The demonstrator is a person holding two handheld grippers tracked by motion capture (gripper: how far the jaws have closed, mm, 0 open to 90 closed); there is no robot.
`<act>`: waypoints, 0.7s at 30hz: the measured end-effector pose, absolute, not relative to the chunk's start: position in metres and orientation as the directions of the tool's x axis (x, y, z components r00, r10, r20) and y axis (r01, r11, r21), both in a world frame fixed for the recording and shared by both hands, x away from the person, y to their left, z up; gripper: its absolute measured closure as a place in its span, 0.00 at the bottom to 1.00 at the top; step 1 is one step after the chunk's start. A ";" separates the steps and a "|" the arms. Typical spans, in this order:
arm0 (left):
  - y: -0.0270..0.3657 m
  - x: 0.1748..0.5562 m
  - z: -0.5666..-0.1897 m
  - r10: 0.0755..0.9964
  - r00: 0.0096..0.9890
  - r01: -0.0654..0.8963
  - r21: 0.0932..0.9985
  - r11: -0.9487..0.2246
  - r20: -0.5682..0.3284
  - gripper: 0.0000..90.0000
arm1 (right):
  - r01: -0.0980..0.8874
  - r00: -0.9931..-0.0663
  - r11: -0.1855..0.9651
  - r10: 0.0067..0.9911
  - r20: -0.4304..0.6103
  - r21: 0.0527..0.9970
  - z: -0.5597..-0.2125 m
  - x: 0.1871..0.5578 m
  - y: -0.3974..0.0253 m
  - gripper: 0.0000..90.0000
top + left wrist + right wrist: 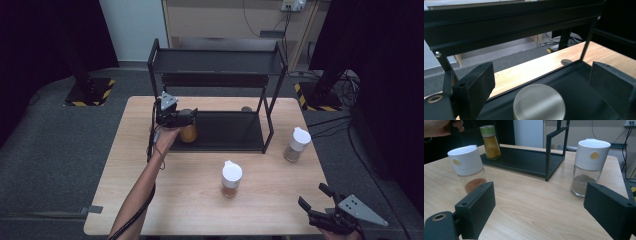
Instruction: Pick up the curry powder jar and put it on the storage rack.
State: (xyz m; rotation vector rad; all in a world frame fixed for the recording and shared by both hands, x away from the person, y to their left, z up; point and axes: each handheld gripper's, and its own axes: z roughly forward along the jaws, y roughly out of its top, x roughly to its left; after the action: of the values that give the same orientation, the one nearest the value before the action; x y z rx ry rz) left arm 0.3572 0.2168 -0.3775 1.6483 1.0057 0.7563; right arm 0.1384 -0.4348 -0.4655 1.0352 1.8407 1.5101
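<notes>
Yellow spice jar point(188, 133) upright on rack point(235, 132) lower shelf, near left corner. Left gripper point(541, 82) above lid, jaws wide, gripping nothing. Lift straight up, avoid tipping jar. Right gripper point(320, 200) open, idle.

Black metal, pale wood, white caps.

The light-grained wooden bench point(190, 190) carries a matte black metal two-tier rack point(220, 131). The glass jar of orange-yellow spice point(491, 143) has a green lid; two clear glass shakers point(468, 168) point(589, 166) wear white caps with yellow dots, over brown and grey-brown powder. Yellow-black hazard stripes edge the black stand bases point(90, 92).
</notes>
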 end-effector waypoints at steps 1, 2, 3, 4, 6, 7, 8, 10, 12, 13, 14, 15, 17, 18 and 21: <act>0.219 0.356 -0.375 0.887 0.462 0.252 0.959 -0.134 0.002 0.06 | 0.223 -0.560 0.077 0.826 0.062 0.972 -0.466 0.138 -0.435 0.12; 0.221 0.354 -0.372 0.882 0.472 0.250 0.959 -0.135 0.001 0.06 | 0.223 -0.559 0.078 0.827 0.062 0.972 -0.465 0.138 -0.435 0.12; 0.222 0.353 -0.369 0.876 0.483 0.248 0.959 -0.140 0.002 0.06 | 0.222 -0.559 0.078 0.827 0.062 0.972 -0.465 0.138 -0.435 0.12; 0.224 0.352 -0.366 0.870 0.493 0.245 0.958 -0.147 0.008 0.06 | 0.222 -0.559 0.078 0.827 0.062 0.972 -0.465 0.138 -0.434 0.12; 0.226 0.347 -0.361 0.860 0.510 0.237 0.960 -0.152 0.010 0.05 | 0.221 -0.559 0.079 0.827 0.060 0.972 -0.465 0.138 -0.434 0.11; 0.227 0.345 -0.360 0.856 0.518 0.231 0.961 -0.151 0.010 0.05 | 0.221 -0.557 0.079 0.828 0.059 0.972 -0.465 0.138 -0.434 0.11; 0.227 0.342 -0.358 0.851 0.525 0.227 0.962 -0.149 0.008 0.05 | 0.222 -0.556 0.079 0.829 0.059 0.972 -0.465 0.138 -0.434 0.11; 0.228 0.337 -0.355 0.842 0.539 0.222 0.962 -0.156 0.012 0.05 | 0.225 -0.555 0.077 0.829 0.062 0.971 -0.465 0.138 -0.434 0.10; 0.229 0.331 -0.353 0.832 0.554 0.212 0.963 -0.166 0.021 0.04 | 0.224 -0.554 0.080 0.830 0.059 0.971 -0.465 0.138 -0.433 0.10; 0.230 0.327 -0.351 0.827 0.561 0.207 0.963 -0.170 0.025 0.04 | 0.223 -0.554 0.079 0.830 0.060 0.971 -0.465 0.138 -0.433 0.10; 0.231 0.324 -0.349 0.822 0.569 0.202 0.964 -0.176 0.030 0.04 | 0.224 -0.555 0.079 0.830 0.060 0.971 -0.465 0.138 -0.433 0.09; 0.231 0.321 -0.348 0.817 0.575 0.197 0.963 -0.182 0.037 0.04 | 0.224 -0.557 0.080 0.828 0.060 0.971 -0.465 0.139 -0.434 0.09; 0.234 0.315 -0.345 0.808 0.588 0.190 0.964 -0.184 0.039 0.04 | 0.233 -0.562 0.083 0.825 0.064 0.969 -0.465 0.141 -0.434 0.09; 0.236 0.312 -0.343 0.803 0.594 0.185 0.965 -0.186 0.040 0.04 | 0.236 -0.563 0.085 0.824 0.065 0.968 -0.465 0.141 -0.433 0.09; 0.242 0.303 -0.340 0.788 0.615 0.174 0.969 -0.178 0.034 0.04 | 0.236 -0.563 0.091 0.824 0.060 0.968 -0.464 0.141 -0.432 0.08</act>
State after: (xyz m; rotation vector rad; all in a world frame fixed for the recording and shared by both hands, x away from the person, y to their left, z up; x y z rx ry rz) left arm 0.3027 0.2423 -0.3399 1.6935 0.7982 0.6667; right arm 0.1412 -0.4322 -0.4643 1.0381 1.8615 1.4957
